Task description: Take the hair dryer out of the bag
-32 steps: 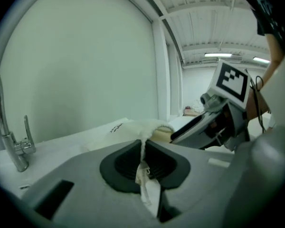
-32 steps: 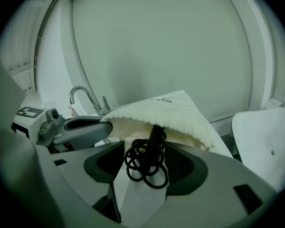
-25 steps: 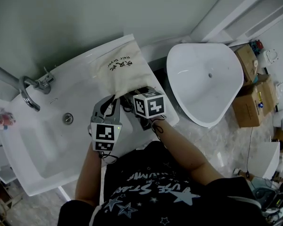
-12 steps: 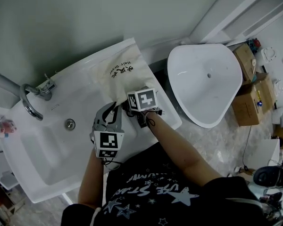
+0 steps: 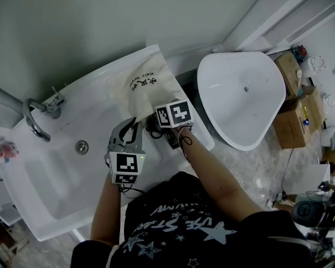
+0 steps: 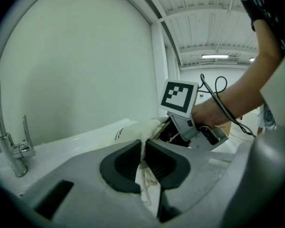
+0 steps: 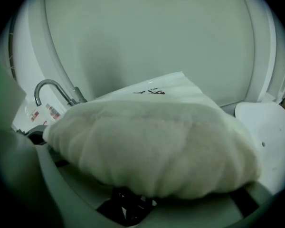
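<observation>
A cream cloth bag [image 5: 140,87] lies flat on the white table [image 5: 92,96]. Its printed, closed end points toward 12 o'clock and its mouth toward 6 o'clock, facing the person.

The left tool [image 6: 143,150] is closed on the hem of the bag's mouth. In the left gripper view a fold of the cloth runs straight down between its two dark pads, which press against it.

The right tool [image 5: 163,123] comes in from 5 o'clock with its front end pushed into the mouth of the bag, just beside the left tool at that tool's 2 o'clock. Its marker cube [image 5: 173,113] sits above the opening. In the right gripper view the cloth bulges across nearly the whole frame and covers the jaws, so I cannot tell how far apart they stand. Below the cloth, at 6 o'clock in that view, a dark shape [image 7: 127,207] shows. It may be part of the hair dryer, which is otherwise hidden inside the bag.

The table's basin [image 5: 50,172] lies at 8 o'clock of the bag, with its drain [image 5: 82,146] and a curved tap [image 5: 34,116] at 9 o'clock. Off the table at 3 o'clock stands a large white tub [image 5: 243,94], with cardboard boxes [image 5: 295,113] beyond it.
</observation>
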Demonstrator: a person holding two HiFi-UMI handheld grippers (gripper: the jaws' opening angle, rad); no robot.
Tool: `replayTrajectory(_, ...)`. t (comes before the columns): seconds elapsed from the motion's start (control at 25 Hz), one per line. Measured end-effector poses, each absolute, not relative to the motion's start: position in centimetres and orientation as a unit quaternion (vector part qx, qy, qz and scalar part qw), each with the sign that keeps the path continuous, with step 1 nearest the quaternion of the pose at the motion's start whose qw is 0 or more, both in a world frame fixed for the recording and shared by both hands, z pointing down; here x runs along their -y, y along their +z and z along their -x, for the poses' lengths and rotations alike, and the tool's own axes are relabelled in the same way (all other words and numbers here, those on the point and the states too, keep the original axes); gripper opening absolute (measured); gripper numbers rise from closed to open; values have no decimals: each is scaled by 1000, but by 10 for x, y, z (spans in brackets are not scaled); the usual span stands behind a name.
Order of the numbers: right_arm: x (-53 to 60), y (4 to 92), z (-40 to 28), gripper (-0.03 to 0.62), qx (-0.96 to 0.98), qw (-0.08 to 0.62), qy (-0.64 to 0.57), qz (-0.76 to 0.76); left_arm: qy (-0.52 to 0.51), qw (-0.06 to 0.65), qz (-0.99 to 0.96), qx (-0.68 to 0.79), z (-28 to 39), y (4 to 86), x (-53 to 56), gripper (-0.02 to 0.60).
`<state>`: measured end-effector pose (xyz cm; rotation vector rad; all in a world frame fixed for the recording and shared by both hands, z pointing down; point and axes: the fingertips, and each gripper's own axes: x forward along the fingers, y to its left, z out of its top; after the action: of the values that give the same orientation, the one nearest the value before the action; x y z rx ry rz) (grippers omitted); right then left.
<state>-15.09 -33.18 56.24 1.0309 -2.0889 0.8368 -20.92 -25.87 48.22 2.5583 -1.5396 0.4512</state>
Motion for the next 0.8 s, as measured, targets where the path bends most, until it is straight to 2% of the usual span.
replayTrajectory(0.28, 311, 545, 140, 156, 816, 343, 299, -357, 155, 58, -847, 505, 204, 482, 259, 41)
replayTrajectory(0.8, 277, 558, 123, 160, 810, 389, 288, -331, 162, 61, -849, 499, 200, 487, 259, 41)
